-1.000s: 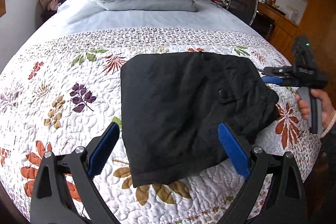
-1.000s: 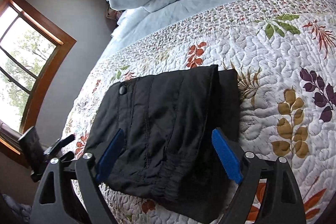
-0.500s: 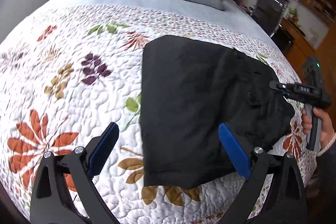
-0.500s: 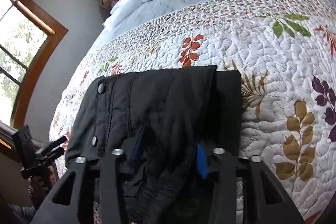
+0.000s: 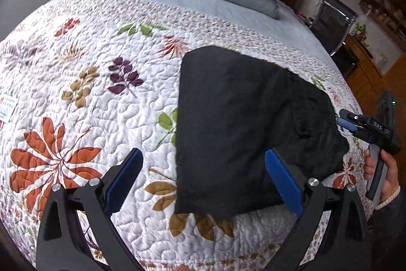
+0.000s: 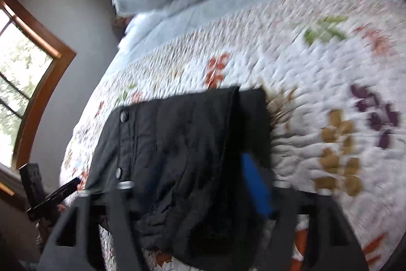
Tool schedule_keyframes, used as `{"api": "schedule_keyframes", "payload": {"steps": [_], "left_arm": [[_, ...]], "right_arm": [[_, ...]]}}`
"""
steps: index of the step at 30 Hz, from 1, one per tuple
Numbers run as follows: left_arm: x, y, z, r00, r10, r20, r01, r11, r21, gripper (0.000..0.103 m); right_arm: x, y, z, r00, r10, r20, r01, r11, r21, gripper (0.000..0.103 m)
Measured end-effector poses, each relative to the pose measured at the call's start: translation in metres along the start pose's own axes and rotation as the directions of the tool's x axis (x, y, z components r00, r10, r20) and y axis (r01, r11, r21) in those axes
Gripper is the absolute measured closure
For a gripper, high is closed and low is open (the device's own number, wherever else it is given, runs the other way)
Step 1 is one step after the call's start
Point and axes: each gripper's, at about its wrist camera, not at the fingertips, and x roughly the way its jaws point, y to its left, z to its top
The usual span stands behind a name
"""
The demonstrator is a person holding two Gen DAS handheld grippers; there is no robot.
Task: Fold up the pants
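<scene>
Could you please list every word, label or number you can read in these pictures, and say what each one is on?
"DAS": white letters on the black body of the right tool, seen in the left wrist view; the first letter is uncertain.
White tag sewn on the quilt at its left edge: red mark and small print, too small to read.
Right wrist view: blurred, no text readable.
</scene>
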Motion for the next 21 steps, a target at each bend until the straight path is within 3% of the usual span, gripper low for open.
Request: {"api": "schedule_keyframes", "payload": {"steps": [2,3,5,12,21], "left_arm": [[-0.009,-0.007,-0.001,1.0,0.015,0.027,-0.016,1.0,0.018,0.003],[-0.014,-0.011,-0.002,0.999,0.022,0.043,-0.023,0.999,0.028,0.003],[-0.028,-0.022,-0.006,0.996,0.02,0.084,-0.025,0.998,0.057,0.003],[-0.063,-0.048,-0.02,0.984,0.064,0.169,-0.087,0.988,0.13,0.003],[-0.085,-0.045,-0.024,0.975,0.071,0.208,-0.091,0.992,0.087,0.003]], "right_arm": [[-0.026,0.023,-0.011,0.99,-0.126,0.065,0.13,0.99,-0.063,0.011],[-0.039,0.038,-0.019,0.975,-0.198,0.101,0.207,0.974,-0.092,0.005],[-0.058,0.062,-0.035,0.954,-0.261,0.149,0.281,0.951,-0.132,0.003],[-0.095,0.106,-0.072,0.957,-0.23,0.177,0.254,0.959,-0.124,0.003],[-0.121,0.125,-0.096,0.957,-0.207,0.206,0.236,0.963,-0.131,0.003]]}}
